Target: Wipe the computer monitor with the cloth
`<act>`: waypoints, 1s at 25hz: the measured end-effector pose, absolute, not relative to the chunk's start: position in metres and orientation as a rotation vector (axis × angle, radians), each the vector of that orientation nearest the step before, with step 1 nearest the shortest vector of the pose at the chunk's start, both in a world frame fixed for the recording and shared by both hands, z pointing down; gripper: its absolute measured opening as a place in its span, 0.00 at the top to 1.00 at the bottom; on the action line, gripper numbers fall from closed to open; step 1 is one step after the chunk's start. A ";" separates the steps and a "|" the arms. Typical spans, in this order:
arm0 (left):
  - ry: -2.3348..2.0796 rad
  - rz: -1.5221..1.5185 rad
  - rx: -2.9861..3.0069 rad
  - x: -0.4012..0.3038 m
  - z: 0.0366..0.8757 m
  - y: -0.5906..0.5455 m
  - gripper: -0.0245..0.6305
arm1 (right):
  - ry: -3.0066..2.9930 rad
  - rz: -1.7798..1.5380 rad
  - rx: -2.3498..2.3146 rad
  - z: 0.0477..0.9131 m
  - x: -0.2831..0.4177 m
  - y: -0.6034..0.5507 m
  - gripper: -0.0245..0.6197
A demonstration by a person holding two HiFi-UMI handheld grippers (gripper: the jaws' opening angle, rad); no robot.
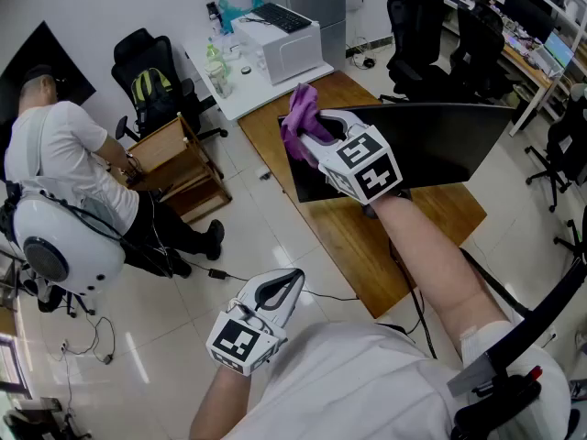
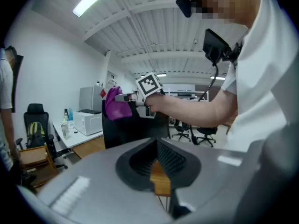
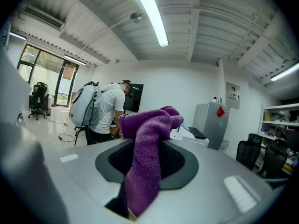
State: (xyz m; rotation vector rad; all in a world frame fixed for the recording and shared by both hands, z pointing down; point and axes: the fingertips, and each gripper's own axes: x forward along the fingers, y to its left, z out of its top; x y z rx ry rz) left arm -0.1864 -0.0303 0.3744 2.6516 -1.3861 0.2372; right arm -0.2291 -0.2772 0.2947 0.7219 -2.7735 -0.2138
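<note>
- The right gripper (image 1: 310, 128) has its fingers clenched on a purple cloth (image 1: 298, 117). In the right gripper view the cloth (image 3: 149, 143) stands bunched above the fingers and hangs down between them.
- The cloth is held up at the top corner of the black computer monitor (image 1: 440, 145), the corner nearer the white table. Whether it presses on the monitor cannot be told.
- The monitor stands upright on a wooden table (image 1: 367, 255).
- The left gripper (image 1: 295, 276) hangs low over the tiled floor, well apart from the monitor. Its fingers are closed together with nothing between them.
- The left gripper view looks up at the right gripper (image 2: 128, 97) and the cloth (image 2: 114, 105) in front of the monitor (image 2: 126, 129).
- A person with a white backpack (image 1: 55, 236) bends over a small wooden stand to the left.
- Beyond the wooden table, a white table (image 1: 266, 85) carries bottles and a white box-shaped appliance.
</note>
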 end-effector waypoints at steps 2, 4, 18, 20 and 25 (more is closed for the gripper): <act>-1.365 0.240 2.634 -0.175 0.369 -0.032 0.93 | -2.764 -0.210 0.734 0.296 -0.220 -0.282 0.76; -1.349 0.246 2.637 -0.168 0.368 -0.035 0.93 | -2.754 -0.206 0.750 0.296 -0.208 -0.288 0.76; -1.273 0.253 2.666 -0.105 0.363 -0.046 0.93 | -2.691 -0.195 0.891 0.293 -0.107 -0.318 0.76; -1.262 0.264 2.676 -0.097 0.364 -0.047 0.93 | -2.683 -0.190 0.907 0.295 -0.091 -0.323 0.76; -1.259 0.258 2.679 -0.077 0.362 -0.053 0.93 | -2.665 -0.187 0.944 0.295 -0.059 -0.337 0.76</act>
